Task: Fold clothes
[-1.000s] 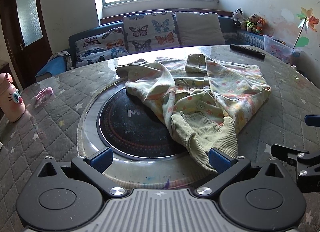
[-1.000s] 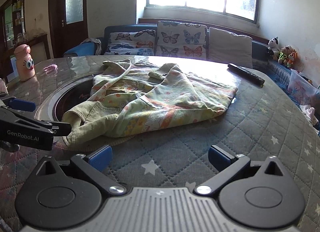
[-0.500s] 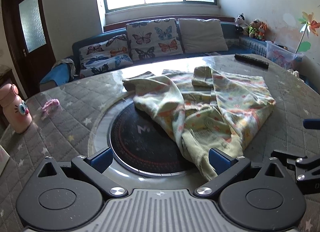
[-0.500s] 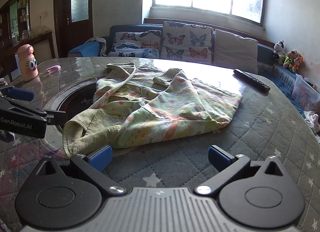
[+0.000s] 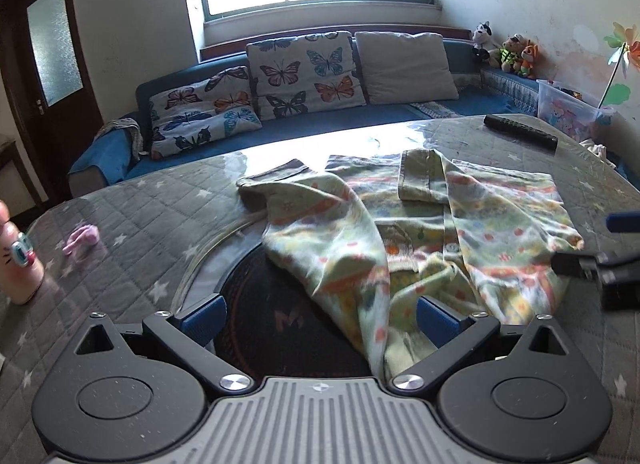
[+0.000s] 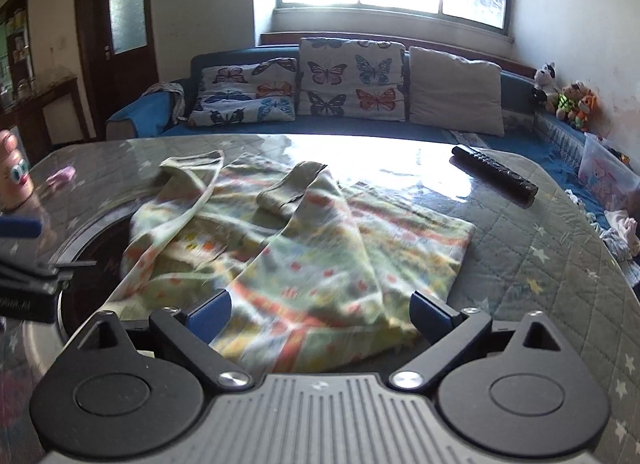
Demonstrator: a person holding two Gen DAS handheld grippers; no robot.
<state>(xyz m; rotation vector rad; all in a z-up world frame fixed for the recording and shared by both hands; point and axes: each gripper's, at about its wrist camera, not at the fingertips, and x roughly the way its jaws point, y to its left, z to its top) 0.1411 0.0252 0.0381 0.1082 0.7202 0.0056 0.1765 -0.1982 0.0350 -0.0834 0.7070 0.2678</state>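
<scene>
The floral garment [image 5: 404,240] lies crumpled on the tabletop [image 5: 132,223], soft, light and limp (probably cotton). Both the left tongs [image 5: 318,314] and right tongs [image 6: 320,310] gape wide, empty, at its near hem; I'd pinch there.

White "M" on dark disc [image 5: 286,320]

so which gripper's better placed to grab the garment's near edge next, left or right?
Probably left: the left gripper is open with the garment hem already lying between its fingers. The right gripper, also open, has only broad flat cloth ahead.
</scene>
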